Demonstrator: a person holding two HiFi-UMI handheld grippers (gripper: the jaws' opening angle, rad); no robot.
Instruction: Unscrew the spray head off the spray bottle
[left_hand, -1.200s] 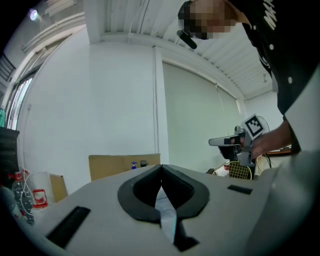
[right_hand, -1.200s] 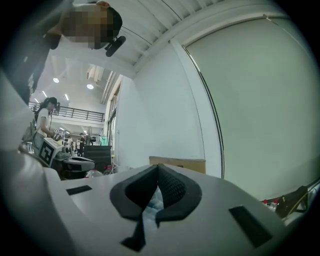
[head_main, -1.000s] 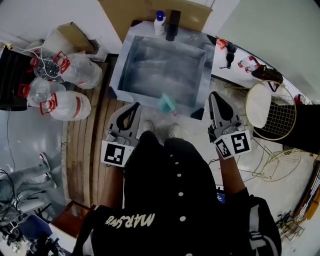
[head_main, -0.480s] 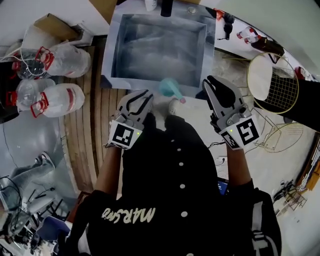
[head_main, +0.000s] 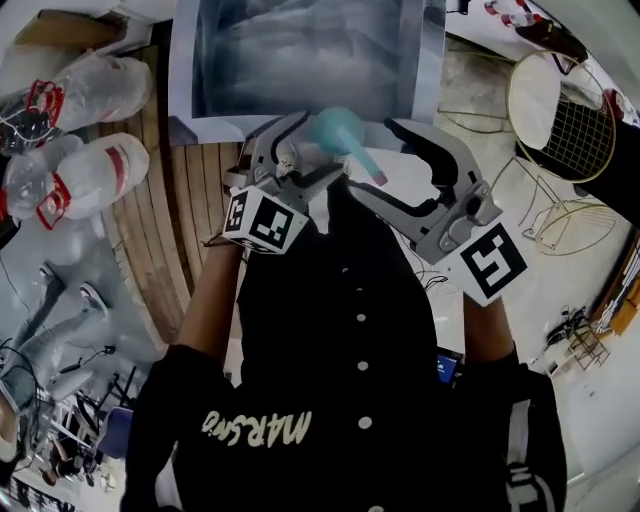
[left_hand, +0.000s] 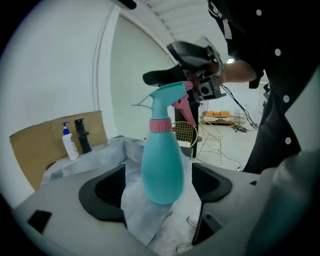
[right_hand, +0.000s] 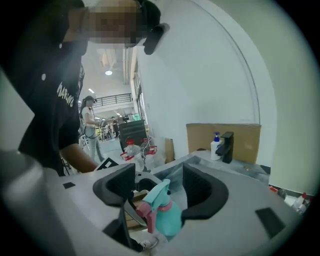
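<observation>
In the head view's upper centre, only the teal top of the spray bottle (head_main: 338, 130) shows. Its lower body is masked by the left gripper (head_main: 300, 150), whose jaws have just been opening around it, and the sink (head_main: 432, 70) is cut off by the top edge. At the bottom centre of the right gripper view, the bottle's base vanishes behind the right gripper (right_hand: 160, 187), whose jaws have likewise just been opening.

Teal bottle (left_hand: 161, 165), pink trim
Bottle teal, collar (left_hand: 161, 125) and trigger (left_hand: 181, 106) pink; below the bottle, cubes (head_main: 265, 220) black-and-white squares, shirt (head_main: 330, 340) black with white buttons (head_main: 362, 317).
</observation>
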